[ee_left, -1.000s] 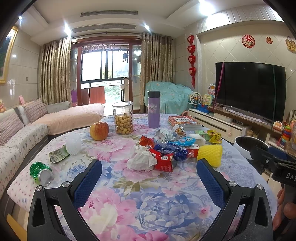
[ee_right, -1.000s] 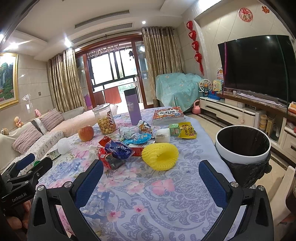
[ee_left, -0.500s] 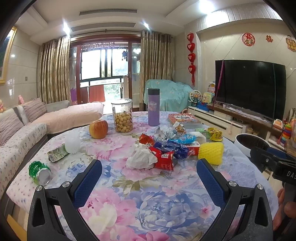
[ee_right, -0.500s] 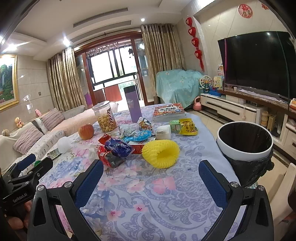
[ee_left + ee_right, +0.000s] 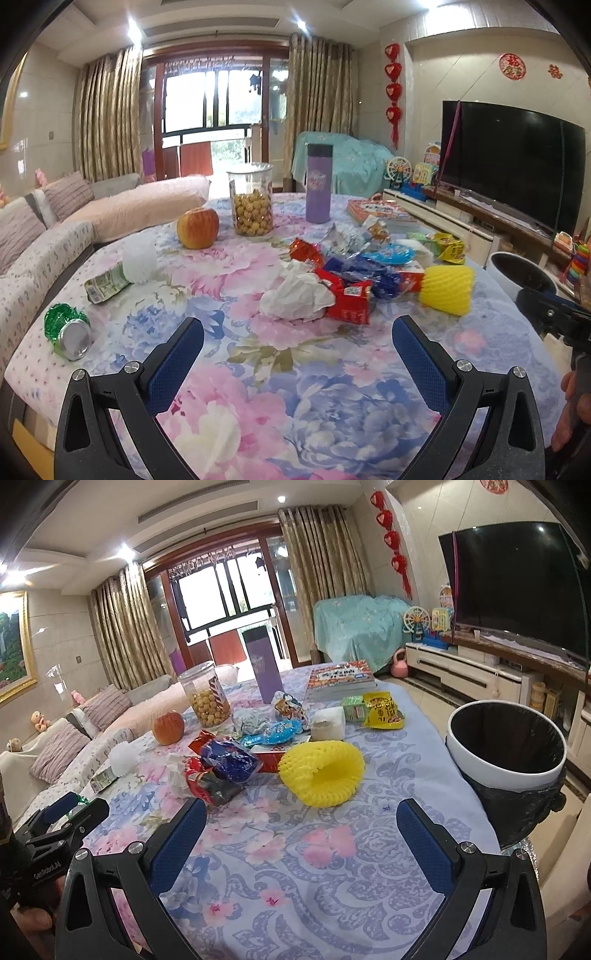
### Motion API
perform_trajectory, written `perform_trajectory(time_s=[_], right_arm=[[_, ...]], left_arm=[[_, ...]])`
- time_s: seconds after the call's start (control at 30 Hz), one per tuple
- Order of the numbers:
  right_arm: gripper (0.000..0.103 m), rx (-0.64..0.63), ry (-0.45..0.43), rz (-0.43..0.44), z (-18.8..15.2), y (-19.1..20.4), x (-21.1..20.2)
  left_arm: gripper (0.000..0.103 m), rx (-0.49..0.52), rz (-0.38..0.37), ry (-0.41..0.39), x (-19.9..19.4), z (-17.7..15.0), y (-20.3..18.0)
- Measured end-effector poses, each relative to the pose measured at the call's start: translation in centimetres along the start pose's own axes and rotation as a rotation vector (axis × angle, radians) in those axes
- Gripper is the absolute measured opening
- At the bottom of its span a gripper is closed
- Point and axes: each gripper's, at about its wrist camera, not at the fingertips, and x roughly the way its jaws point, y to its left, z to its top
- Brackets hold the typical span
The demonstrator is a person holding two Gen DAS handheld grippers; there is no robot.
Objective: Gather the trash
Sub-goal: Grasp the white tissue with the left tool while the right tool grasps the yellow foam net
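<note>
A heap of trash lies mid-table: a crumpled white tissue (image 5: 295, 295), red snack wrappers (image 5: 347, 301), a blue wrapper (image 5: 231, 758) and a yellow foam fruit net (image 5: 325, 773). A crushed green can (image 5: 68, 330) and a green-labelled packet (image 5: 105, 286) lie at the left edge. My left gripper (image 5: 297, 354) hovers open just short of the tissue, nothing between its fingers. My right gripper (image 5: 301, 836) hangs open in front of the yellow net. A white bin with a black liner (image 5: 508, 746) stands off the table's right side.
An apple (image 5: 197, 227), a jar of round snacks (image 5: 252, 199), a purple flask (image 5: 318, 182), a white foam net (image 5: 140, 260) and books (image 5: 340, 679) stand further back on the floral tablecloth (image 5: 295, 387). A sofa (image 5: 44, 236) runs along the left, a TV (image 5: 513, 166) at right.
Both grippers have edged slightly forward toward the trash heap, so the pile looks a little nearer. Both stay open; nothing on the table has moved.
</note>
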Motion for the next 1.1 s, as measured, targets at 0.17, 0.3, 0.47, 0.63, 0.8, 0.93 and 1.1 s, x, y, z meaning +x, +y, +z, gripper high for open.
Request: perform_trajectory(time_s=[0.17, 0.3, 0.47, 0.63, 0.8, 0.93, 1.1], right_arm=[[0.103, 0.002, 0.037, 0.004, 0.2, -0.4, 1.7], [0.103, 0.004, 0.066, 0.005, 0.1, -0.7, 3.3], [0.102, 0.025, 0.114, 0.007, 0.3, -1.2, 5.6], [0.102, 0.050, 0.157, 0.004, 0.7, -2.1, 8.1], [0.102, 0.069, 0.204, 0.001, 1.2, -3.0, 10.5], [0.101, 0.106, 0.236, 0.018, 1.5, -3.7, 11.8], [0.068, 0.131, 0.263, 0.040, 1.5, -4.1, 12.6]], left_arm=[[0.100, 0.005, 0.016, 0.040, 2.9, 0.4, 0.6], [0.099, 0.007, 0.017, 0.080, 5.3, 0.8, 1.0], [0.097, 0.000, -0.007, 0.143, 8.6, 1.4, 1.7], [0.097, 0.020, -0.026, 0.198, 11.7, 2.3, 2.1], [0.096, 0.037, -0.066, 0.257, 15.2, 3.2, 2.2], [0.086, 0.030, -0.127, 0.315, 18.0, 4.1, 2.4], [0.054, 0.040, -0.162, 0.373, 20.5, 4.4, 2.4]])
